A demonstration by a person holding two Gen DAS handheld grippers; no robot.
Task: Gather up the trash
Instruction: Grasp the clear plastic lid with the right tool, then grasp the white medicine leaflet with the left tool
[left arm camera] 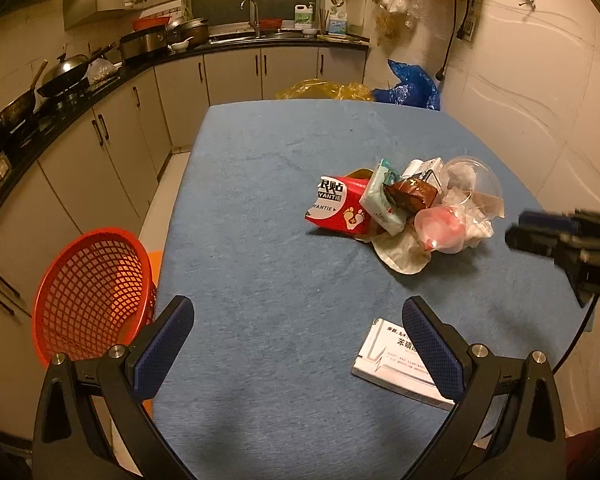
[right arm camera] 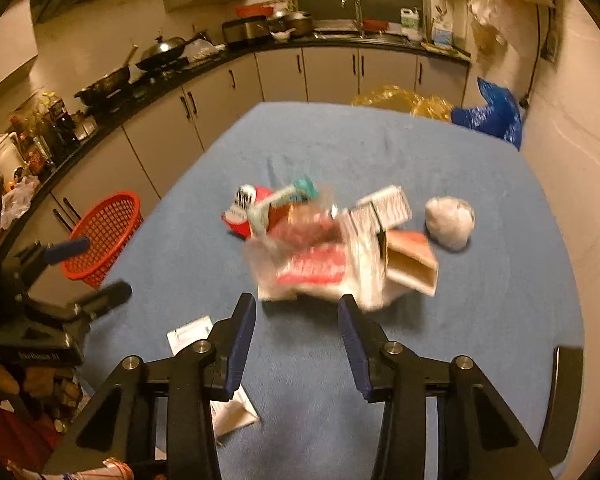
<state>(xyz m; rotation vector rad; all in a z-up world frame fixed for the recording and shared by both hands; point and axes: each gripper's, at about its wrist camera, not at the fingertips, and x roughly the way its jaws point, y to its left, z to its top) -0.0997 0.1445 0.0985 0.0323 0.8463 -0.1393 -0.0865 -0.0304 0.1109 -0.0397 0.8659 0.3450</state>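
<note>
A heap of trash lies right of centre on the blue-clothed table: a red carton, tissue packs, a clear plastic dome and wrappers. A flat white box lies apart, beside my left gripper's right finger. My left gripper is wide open over bare cloth. In the right wrist view the heap is blurred, and its near edge lies just at the tips of my right gripper. That gripper is partly open with nothing pressed between its pads. A crumpled white ball sits right of the heap.
A red mesh basket stands off the table's left edge, below table height. Yellow and blue bags lie beyond the far edge. Kitchen cabinets and a counter with woks run along the left. A dark chair back is at the near right.
</note>
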